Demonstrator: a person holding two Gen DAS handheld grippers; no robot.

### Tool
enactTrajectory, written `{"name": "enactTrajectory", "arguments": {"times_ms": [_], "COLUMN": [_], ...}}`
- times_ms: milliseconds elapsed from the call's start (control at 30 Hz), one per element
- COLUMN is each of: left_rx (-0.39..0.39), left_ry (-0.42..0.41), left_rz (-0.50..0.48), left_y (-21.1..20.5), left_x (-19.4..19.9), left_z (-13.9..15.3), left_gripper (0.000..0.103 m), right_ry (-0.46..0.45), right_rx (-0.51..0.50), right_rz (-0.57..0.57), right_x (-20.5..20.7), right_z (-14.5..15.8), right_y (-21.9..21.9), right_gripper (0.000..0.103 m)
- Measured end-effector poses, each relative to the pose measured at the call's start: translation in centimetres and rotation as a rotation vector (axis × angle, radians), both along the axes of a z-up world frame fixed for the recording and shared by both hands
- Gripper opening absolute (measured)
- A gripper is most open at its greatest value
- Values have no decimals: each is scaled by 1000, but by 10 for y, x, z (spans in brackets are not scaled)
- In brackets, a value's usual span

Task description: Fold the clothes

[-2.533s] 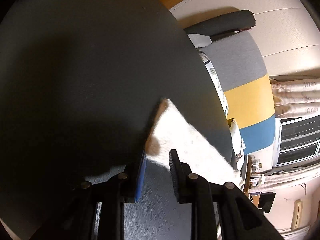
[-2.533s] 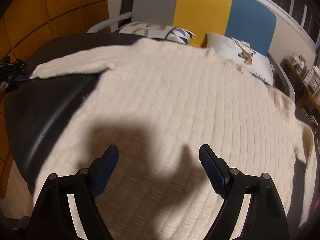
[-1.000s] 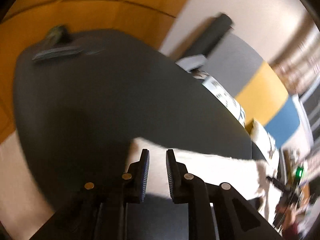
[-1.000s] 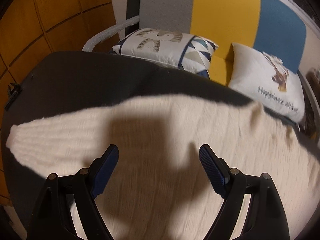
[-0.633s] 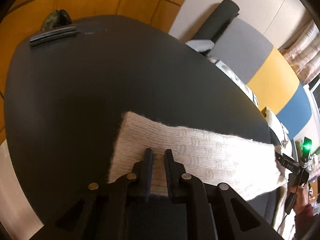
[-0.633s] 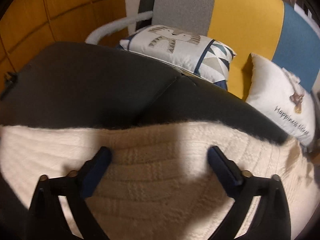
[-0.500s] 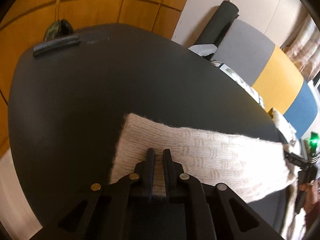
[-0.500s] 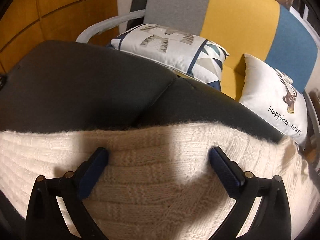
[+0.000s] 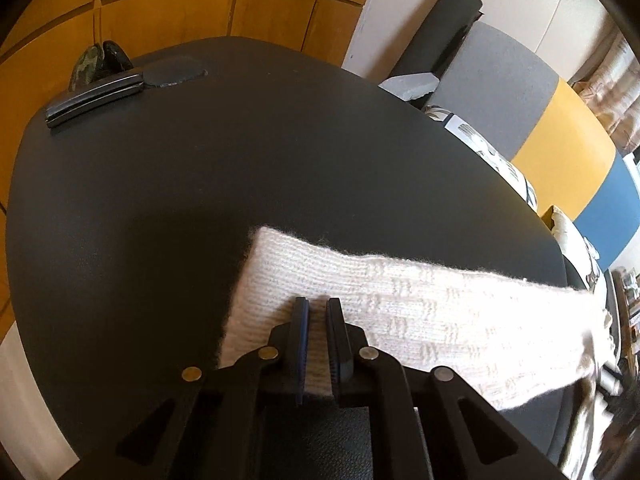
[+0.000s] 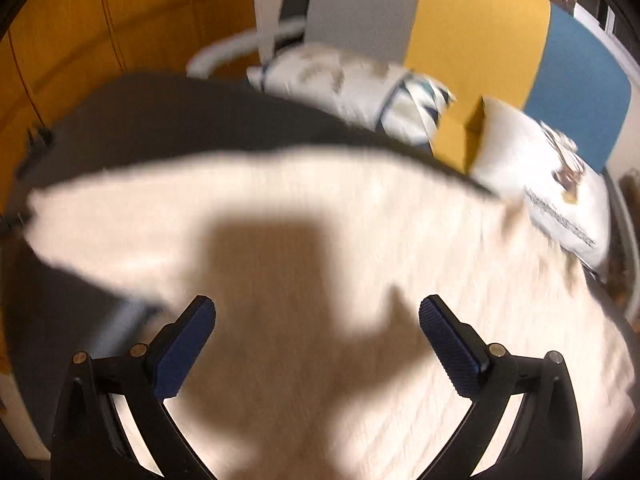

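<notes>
Left claw (image 9: 317, 312): clenched on cuff end of cream knitted wool sweater (image 9: 400, 312), sleeve lying near-right on dark round leather-look counter (image 9: 200, 200). Soft, light, stretchy; best pinched at edges. Right claw (image 10: 317, 320): released, above sweater body. Only left view shows flat black case (image 9: 94, 98), far left.

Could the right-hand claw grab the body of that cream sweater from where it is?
Probably yes. The right gripper hangs wide open just above the sweater, which lies spread on the dark table with nothing between them. The left gripper is shut on the sleeve, well aside.
</notes>
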State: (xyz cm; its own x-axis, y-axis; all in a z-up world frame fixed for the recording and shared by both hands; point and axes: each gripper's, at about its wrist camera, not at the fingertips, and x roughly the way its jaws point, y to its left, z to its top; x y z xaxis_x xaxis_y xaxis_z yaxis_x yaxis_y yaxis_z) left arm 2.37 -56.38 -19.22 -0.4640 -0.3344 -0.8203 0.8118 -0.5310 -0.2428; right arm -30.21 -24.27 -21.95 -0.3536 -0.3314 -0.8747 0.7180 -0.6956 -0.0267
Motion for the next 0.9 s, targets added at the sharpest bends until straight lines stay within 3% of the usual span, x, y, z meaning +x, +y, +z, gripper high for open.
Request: {"name": "enactTrajectory", "arguments": {"times_ms": [33,133,200,267,367,467,567,633,767,867,900], "left_rx": [4,26,-58,-85,-66,19,88,104,113,82,88], "left_ry": [-8,-59,-97,-10,97,194,213,173,35,66,65], "left_rz": [5,32,52,-10,-228,-505,-722,-824,-812,-809,-804], "left_y": [-2,-9,2,24,83,170,253,305,336,334,333], "left_x": [-2,-9,-10,-10,-31,-66,-93,-108,-120,-117,-118], "left_z": [1,10,31,54,74,76,66,51,11,6,5], "left_gripper": [9,10,14,15,17,17,17,17,15,13,13], "right_ry": [-10,7,-28,-54,-61,-83,-88,-81,-118,-46,-23], "right_rx": [14,-81,-89,-128,-188,-226,-198,-157,-128,-60,-96], "right_rz": [-4,-58,-80,-84,-107,-164,-228,-285,-399,-399,-399], "right_x": [3,0,0,9,31,61,88,99,120,147,153], "right_z": [-9,-12,-7,7,27,36,31,23,-1,-22,-24], "right_y": [1,4,7,25,71,141,193,234,295,319,326], "right_gripper": [103,103,103,103,103,103,103,103,103,103,102]}}
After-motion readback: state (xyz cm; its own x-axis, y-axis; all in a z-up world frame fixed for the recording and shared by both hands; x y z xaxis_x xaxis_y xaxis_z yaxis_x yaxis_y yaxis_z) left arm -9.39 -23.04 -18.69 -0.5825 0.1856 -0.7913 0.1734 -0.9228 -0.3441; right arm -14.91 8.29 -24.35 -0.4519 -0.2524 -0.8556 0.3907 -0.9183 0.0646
